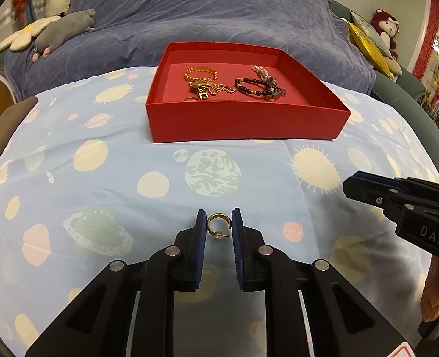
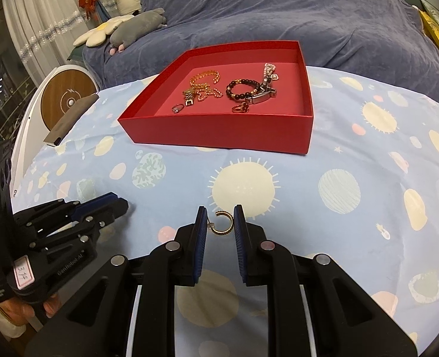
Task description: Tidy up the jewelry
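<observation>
An open red box (image 1: 243, 122) (image 2: 219, 131) stands on the planet-print cloth. It holds a gold chain bracelet (image 1: 200, 73), a dark bead bracelet (image 1: 250, 84) and rings (image 2: 240, 108). In the left wrist view my left gripper (image 1: 218, 223) is shut on a small gold hoop earring (image 1: 215, 223), well in front of the box. The right wrist view shows my right gripper (image 2: 219, 220) shut on a second gold hoop earring (image 2: 223, 223), also short of the box. Each gripper appears at the edge of the other's view, side by side.
A brown phone-like slab (image 2: 70, 119) lies at the cloth's left edge beside a white round device with a wooden disc (image 2: 66, 98). Behind the box is a sofa under a blue blanket (image 1: 219, 15) with plush toys (image 1: 61, 32).
</observation>
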`<state>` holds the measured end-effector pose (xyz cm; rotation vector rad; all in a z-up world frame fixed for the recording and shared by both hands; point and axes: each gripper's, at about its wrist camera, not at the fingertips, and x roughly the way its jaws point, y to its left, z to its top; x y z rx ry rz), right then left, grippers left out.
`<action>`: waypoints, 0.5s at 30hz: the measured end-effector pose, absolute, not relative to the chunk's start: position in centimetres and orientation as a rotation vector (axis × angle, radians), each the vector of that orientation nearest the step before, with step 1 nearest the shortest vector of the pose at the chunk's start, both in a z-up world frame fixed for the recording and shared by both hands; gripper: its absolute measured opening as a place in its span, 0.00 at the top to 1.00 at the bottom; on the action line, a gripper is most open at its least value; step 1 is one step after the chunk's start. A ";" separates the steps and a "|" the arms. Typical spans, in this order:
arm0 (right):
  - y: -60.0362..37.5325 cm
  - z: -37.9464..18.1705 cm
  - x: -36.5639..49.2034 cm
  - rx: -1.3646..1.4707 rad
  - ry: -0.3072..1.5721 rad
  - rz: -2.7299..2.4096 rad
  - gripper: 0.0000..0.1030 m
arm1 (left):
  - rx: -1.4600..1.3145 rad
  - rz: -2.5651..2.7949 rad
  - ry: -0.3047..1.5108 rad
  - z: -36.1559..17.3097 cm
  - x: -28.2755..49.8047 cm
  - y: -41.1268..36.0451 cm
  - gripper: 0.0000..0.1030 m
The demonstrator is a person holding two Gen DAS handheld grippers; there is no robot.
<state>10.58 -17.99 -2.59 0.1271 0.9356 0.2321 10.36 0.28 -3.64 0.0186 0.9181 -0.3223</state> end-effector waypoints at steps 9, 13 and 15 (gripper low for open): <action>-18.0 0.0 11.1 0.157 0.879 0.240 0.83 | -0.035 -0.301 0.861 -0.4 11.2 1.1 0.86; -18.0 1.5 11.5 0.170 0.846 0.241 0.83 | -0.049 -0.299 0.838 0.8 11.9 0.8 0.86; -18.1 2.0 11.8 0.175 0.836 0.239 0.83 | -0.054 -0.296 0.831 1.4 12.3 0.5 0.86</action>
